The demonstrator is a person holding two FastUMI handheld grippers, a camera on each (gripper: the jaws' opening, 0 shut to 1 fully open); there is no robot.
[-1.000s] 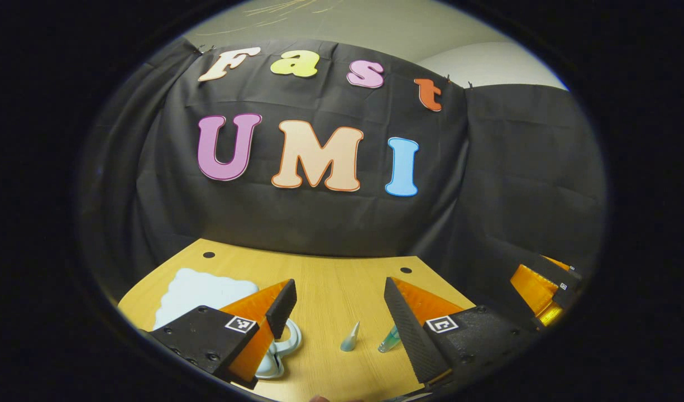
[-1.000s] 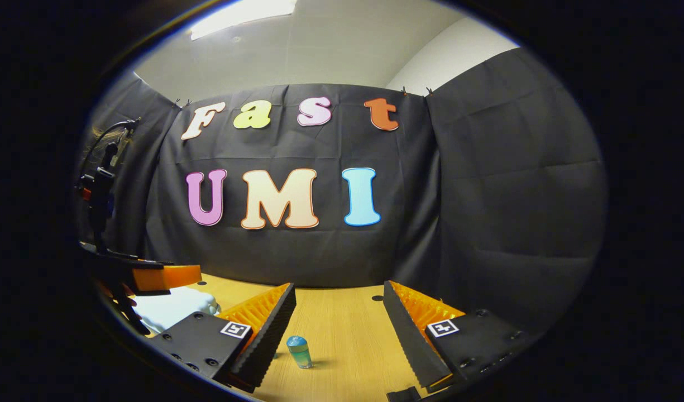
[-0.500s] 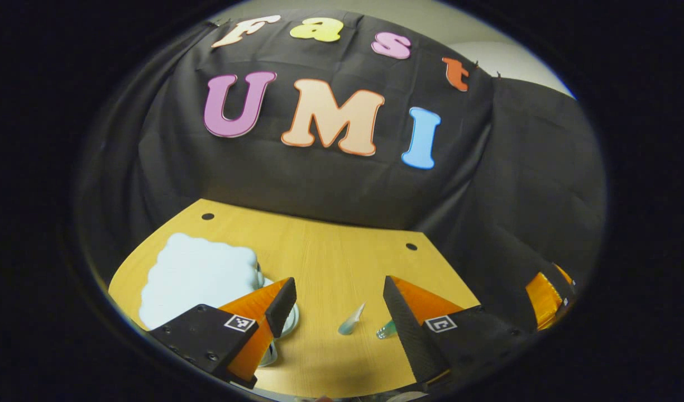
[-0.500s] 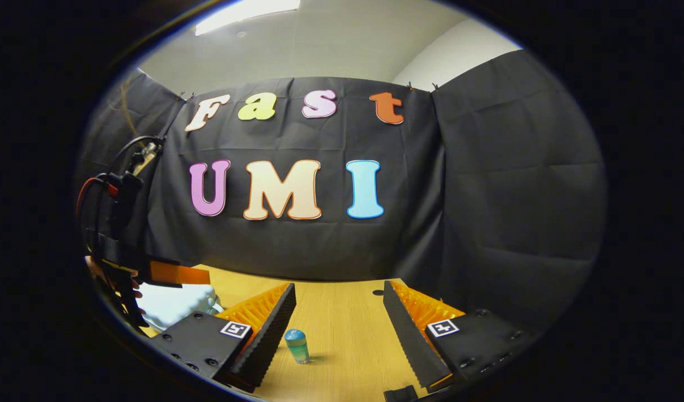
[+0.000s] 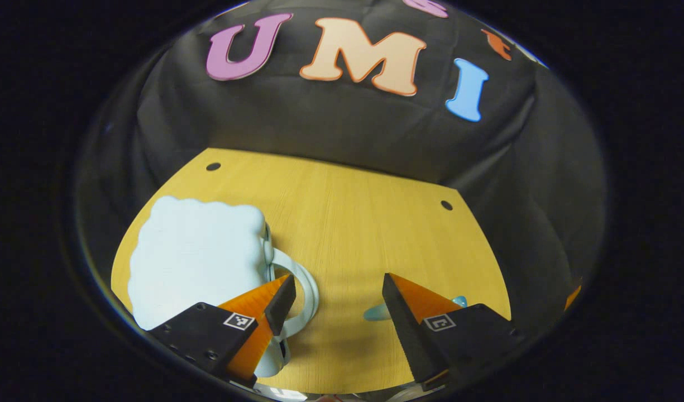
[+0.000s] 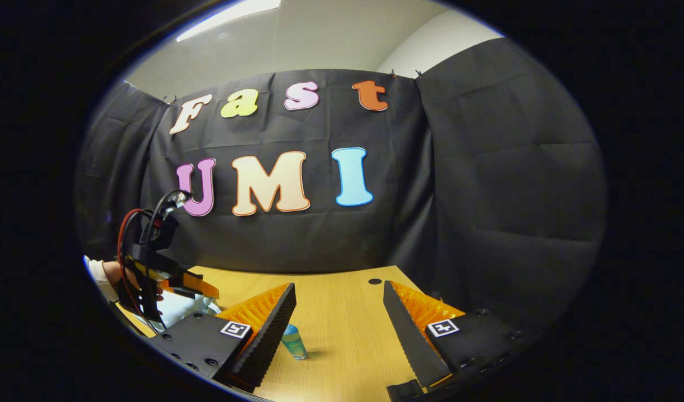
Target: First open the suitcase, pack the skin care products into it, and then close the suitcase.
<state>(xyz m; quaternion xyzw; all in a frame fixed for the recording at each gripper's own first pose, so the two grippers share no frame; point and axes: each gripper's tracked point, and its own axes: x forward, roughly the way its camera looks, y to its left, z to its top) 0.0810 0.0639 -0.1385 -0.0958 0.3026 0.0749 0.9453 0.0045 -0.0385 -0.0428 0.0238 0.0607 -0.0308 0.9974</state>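
A pale blue cloud-shaped suitcase lies flat and closed on the wooden table, its looped handle pointing right. My left gripper hovers open above the table, its left finger over the handle. A small teal tube lies just left of the right finger. In the right gripper view, my right gripper is open and low over the table, with a small blue-green bottle standing beside its left finger. The left gripper, held by a hand, shows at far left over the suitcase.
Black cloth walls close in the table at the back and right. Two small dark holes mark the tabletop's far corners. Bare wood lies between the suitcase and the right edge.
My left gripper has tilted down and moved forward over the suitcase handle, so the suitcase looks larger. The right gripper view has shifted slightly right; the bottle now sits against its left finger.
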